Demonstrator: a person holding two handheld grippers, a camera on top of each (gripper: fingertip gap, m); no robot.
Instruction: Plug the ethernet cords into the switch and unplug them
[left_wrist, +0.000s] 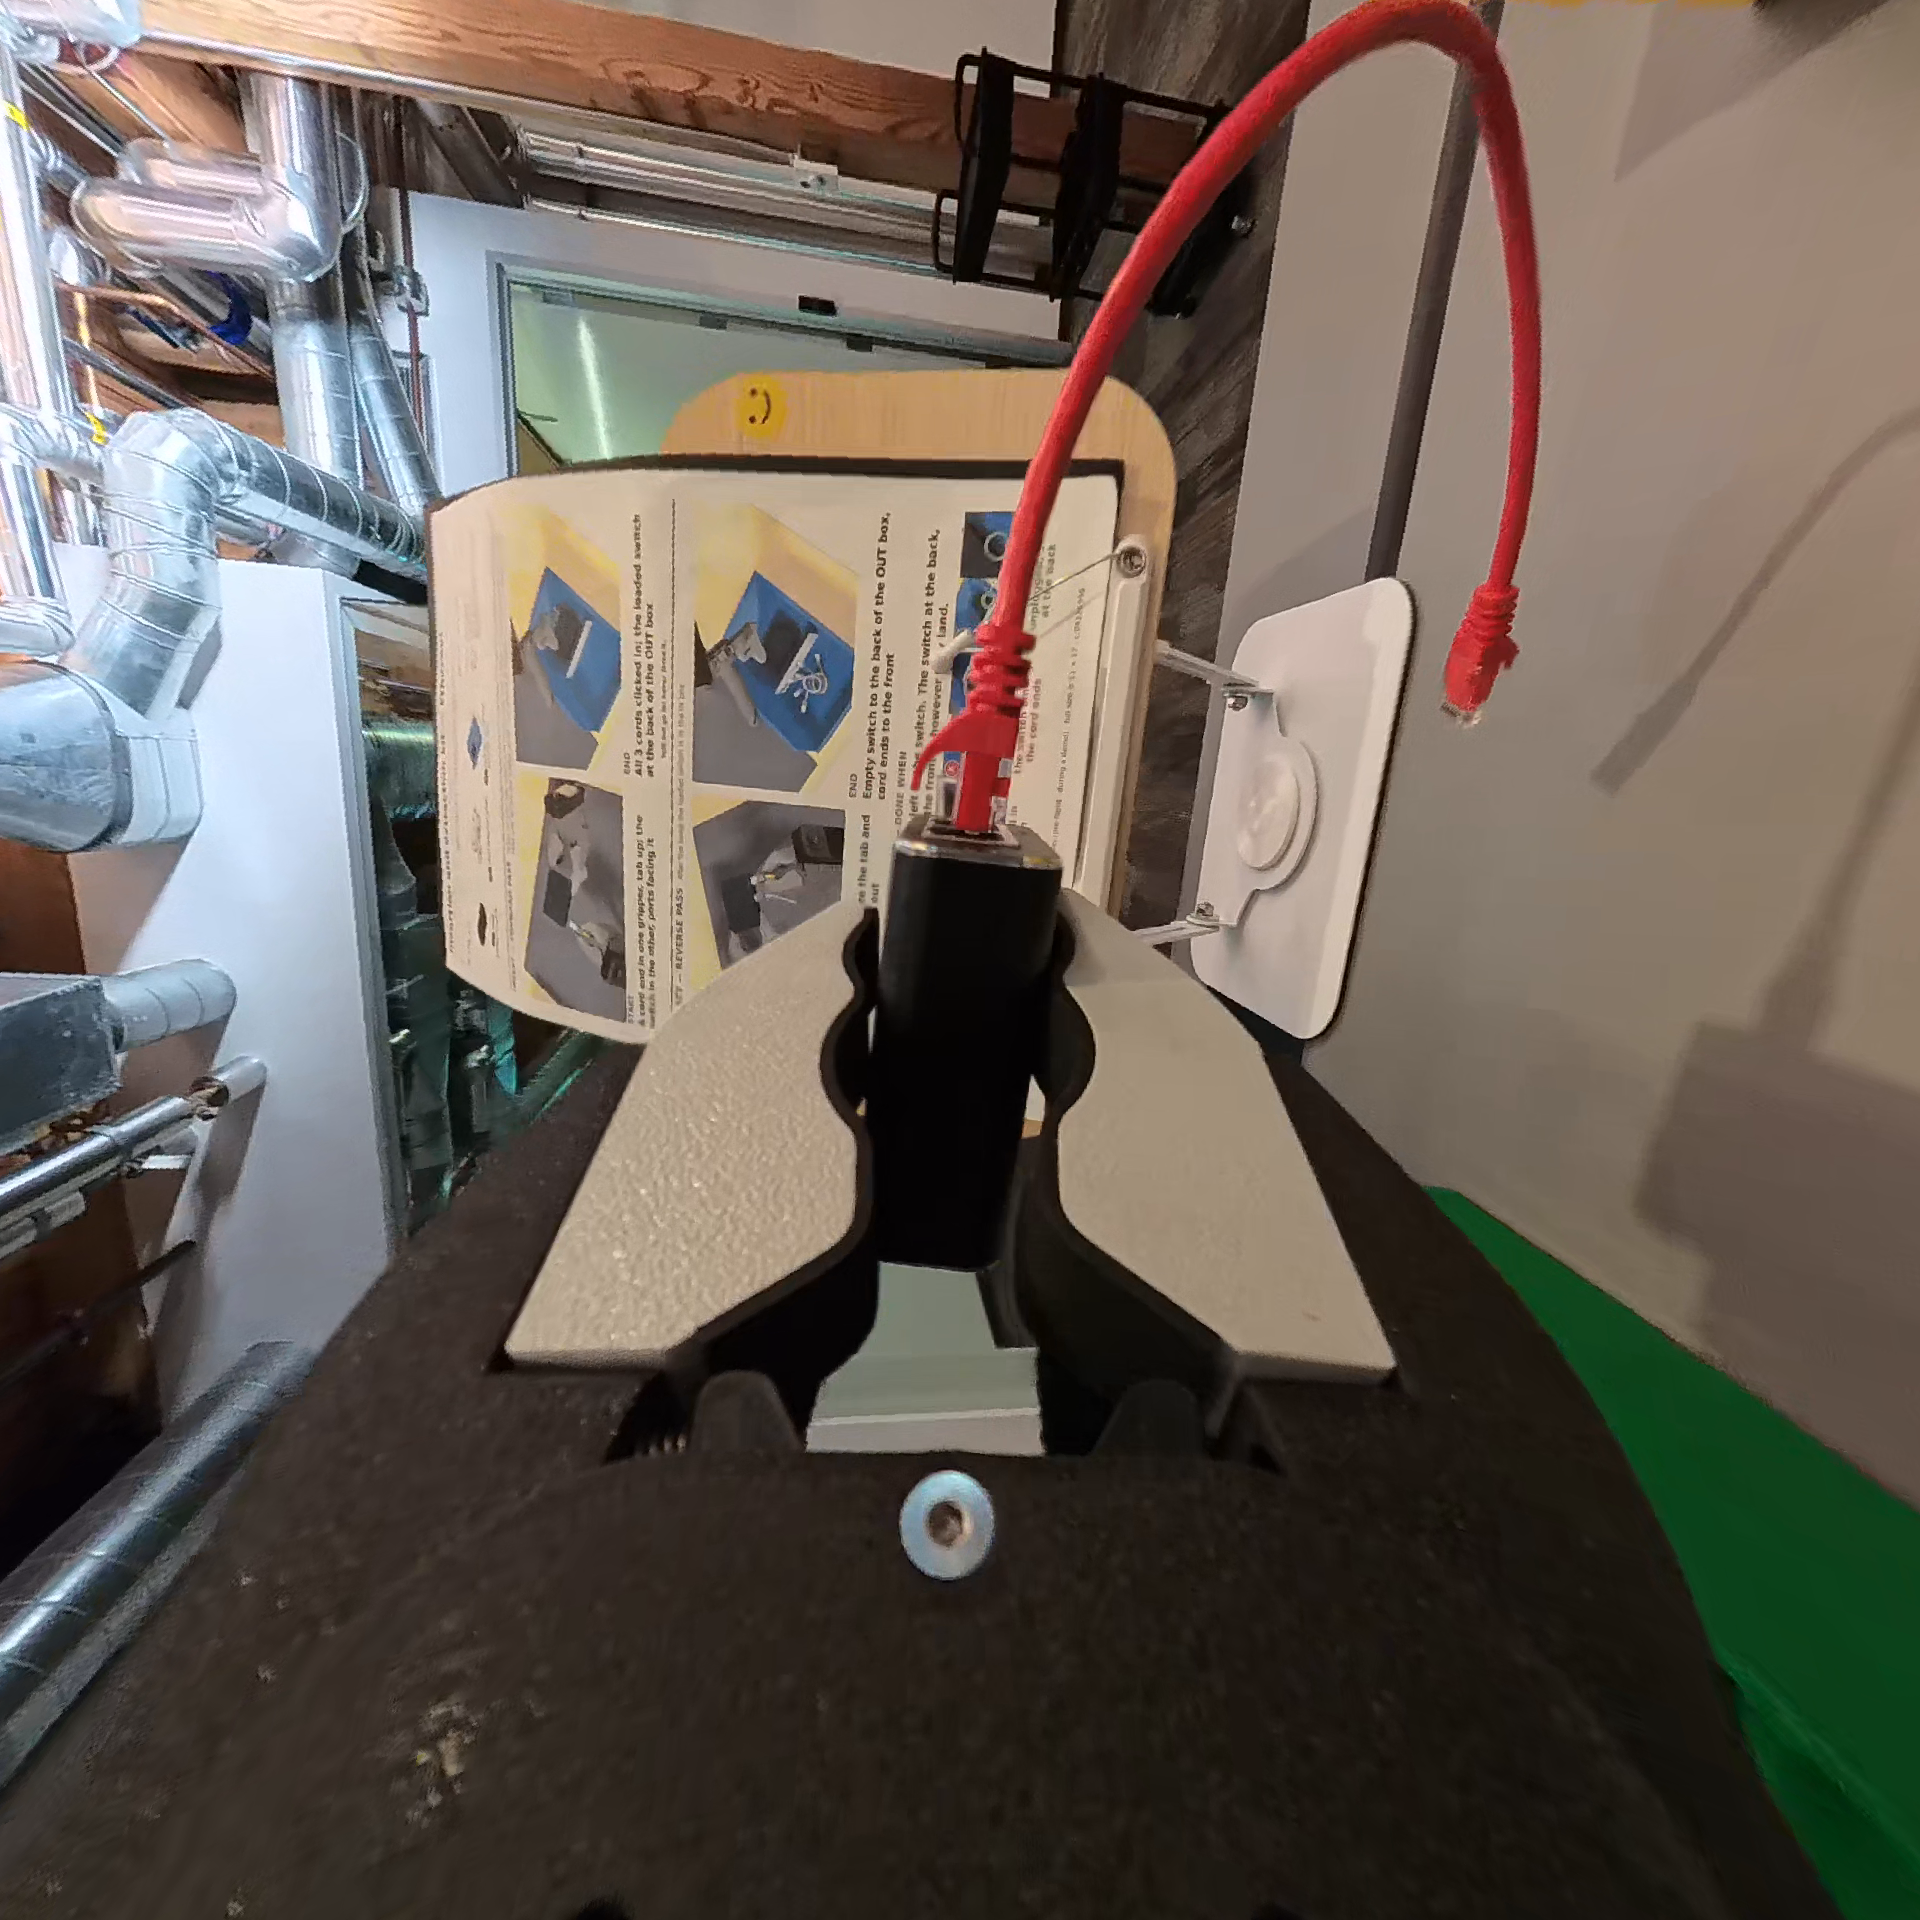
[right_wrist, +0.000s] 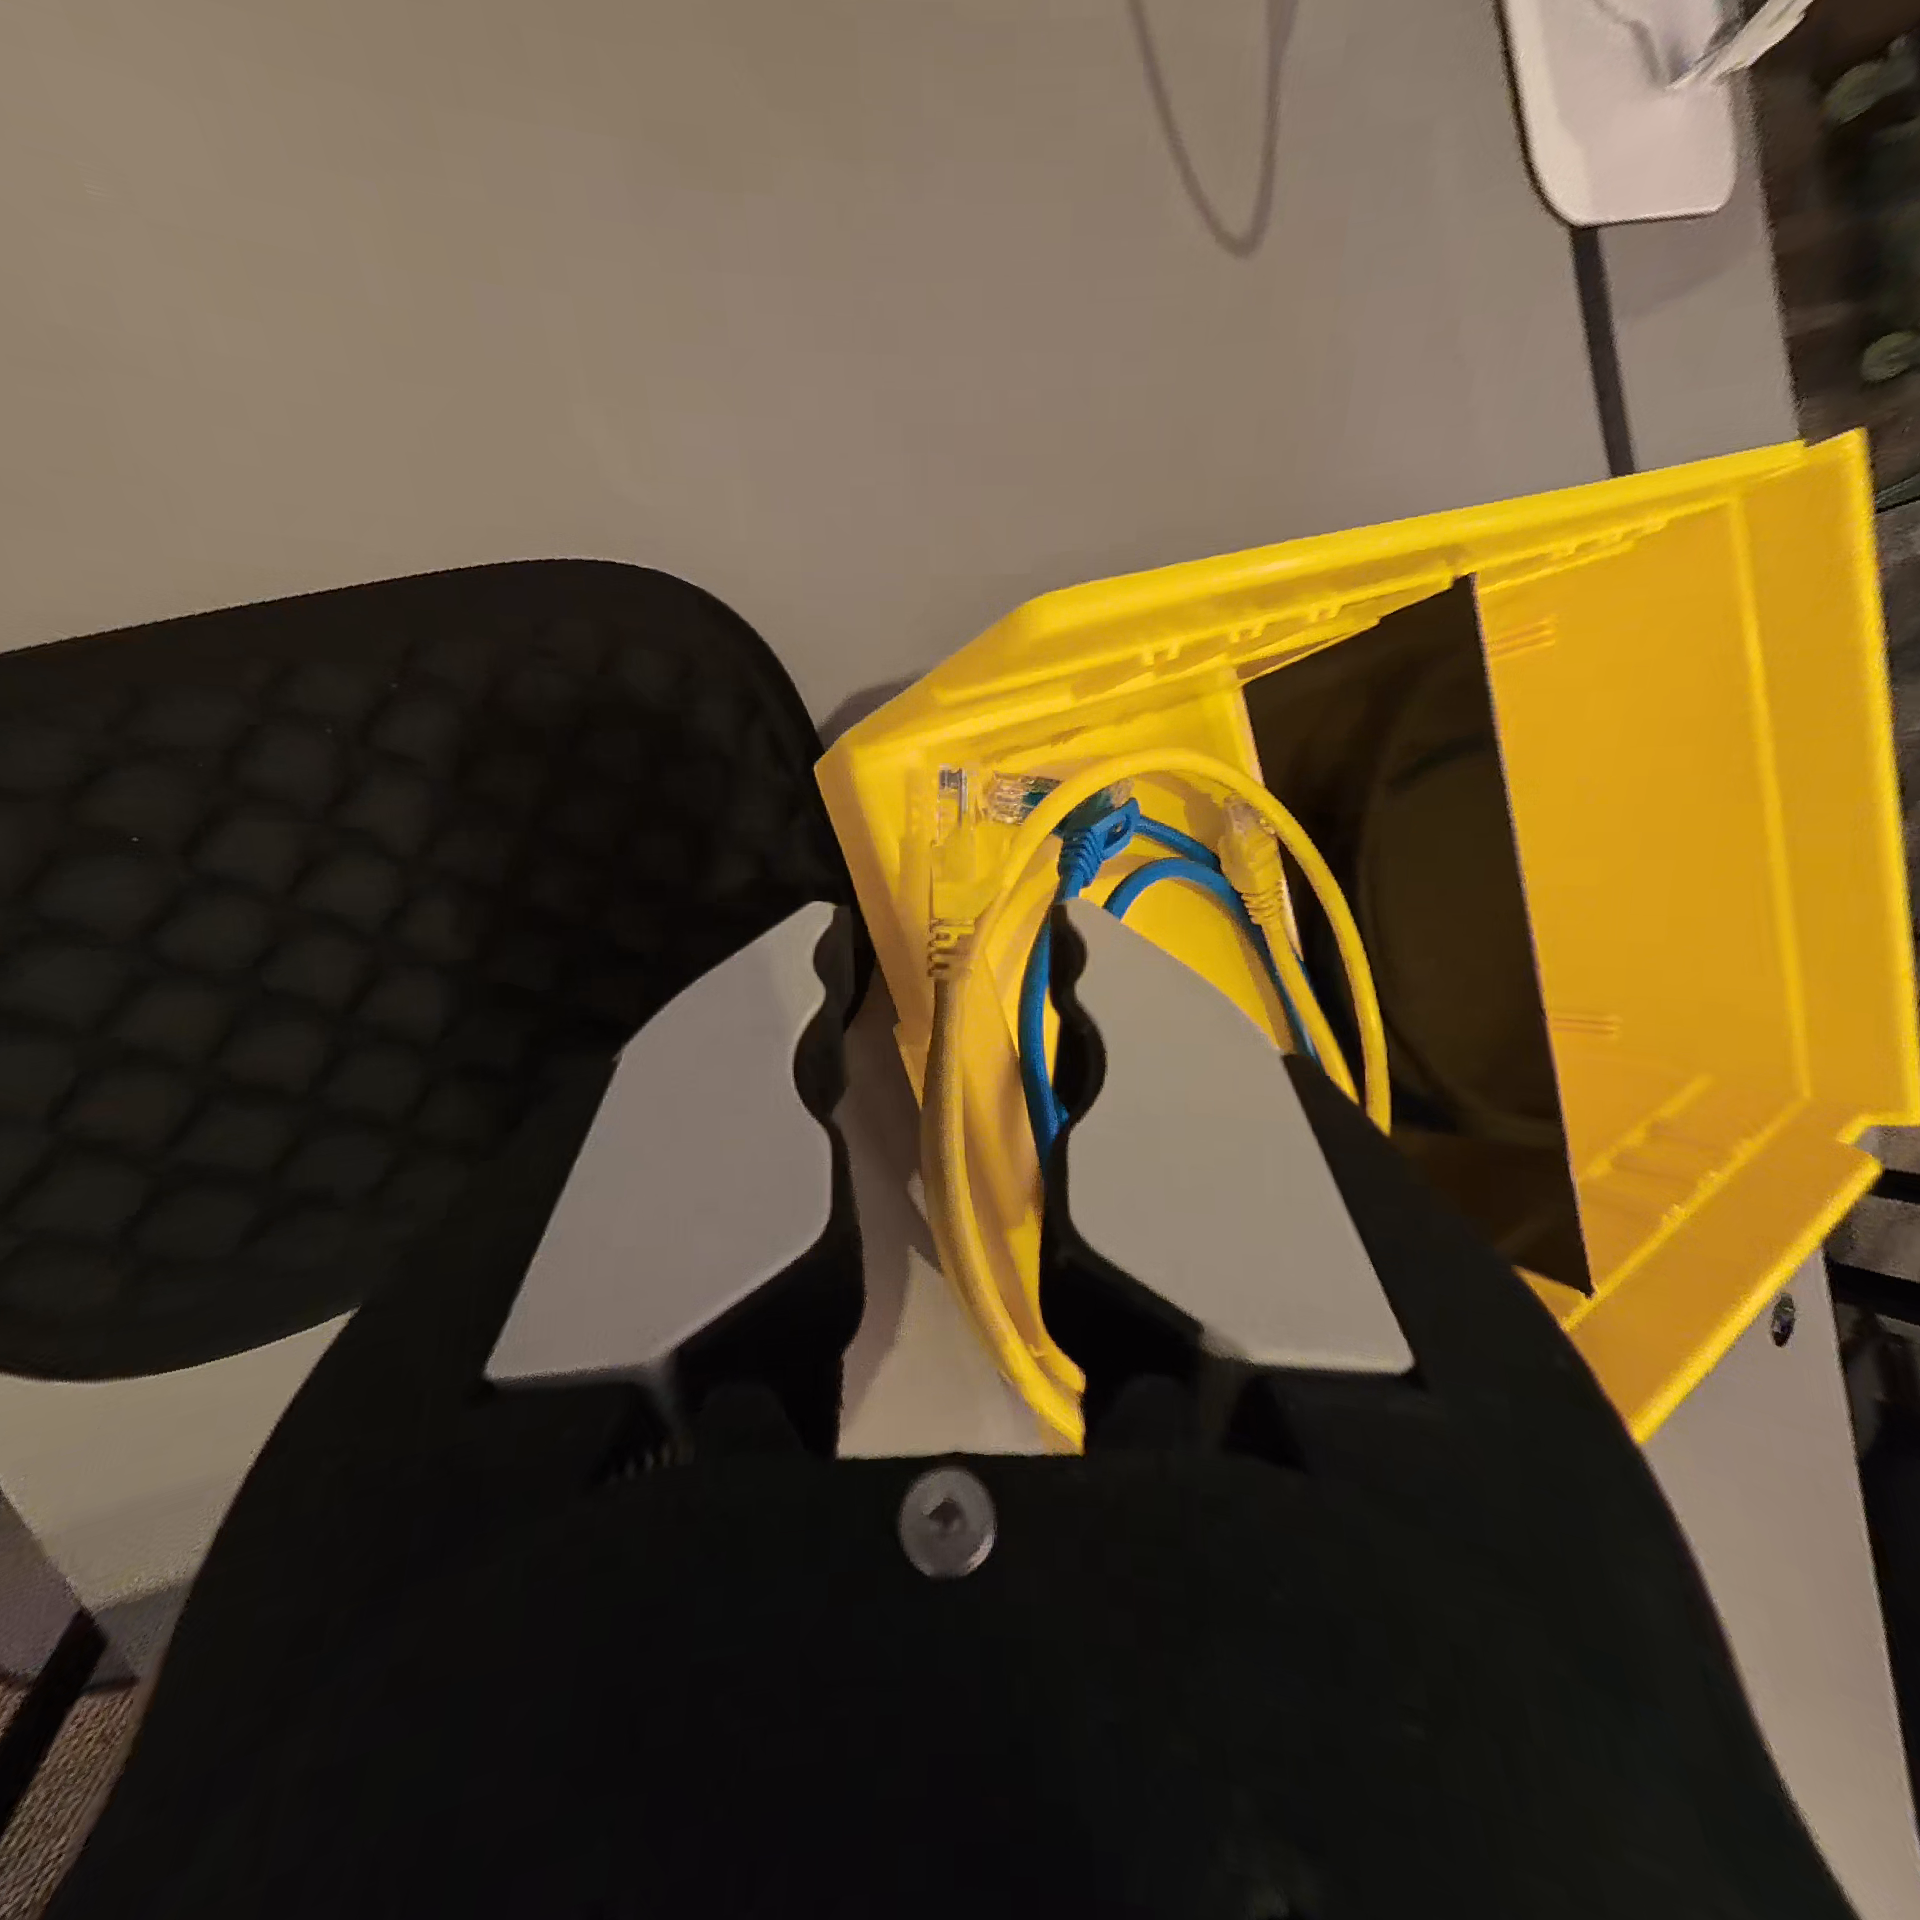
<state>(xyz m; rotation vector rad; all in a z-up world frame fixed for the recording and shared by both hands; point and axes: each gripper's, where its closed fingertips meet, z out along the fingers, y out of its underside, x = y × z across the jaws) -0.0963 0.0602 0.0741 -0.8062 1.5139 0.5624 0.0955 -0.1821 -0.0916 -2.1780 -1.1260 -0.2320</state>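
Note:
In the left wrist view, my left gripper (left_wrist: 961, 925) is shut on a black switch (left_wrist: 961, 1049), which stands lengthwise between the pads. A red ethernet cord (left_wrist: 1143, 281) has one end plugged into the switch's top port (left_wrist: 982, 769). It arcs up and right, and its free plug (left_wrist: 1481, 655) hangs in the air. In the right wrist view, my right gripper (right_wrist: 951, 925) is open over a yellow bin (right_wrist: 1662, 831). One finger is outside the bin's wall and the other is inside. A yellow cord (right_wrist: 987, 1143) and a blue cord (right_wrist: 1039, 1018) lie between the fingers, and neither is pinched.
A black divider (right_wrist: 1382, 831) splits the bin. A black mesh chair (right_wrist: 364, 883) is left of the bin. An instruction sheet on a wooden board (left_wrist: 727, 727) and a white wall plate (left_wrist: 1309, 800) lie ahead of the left gripper. A green surface (left_wrist: 1714, 1455) is at lower right.

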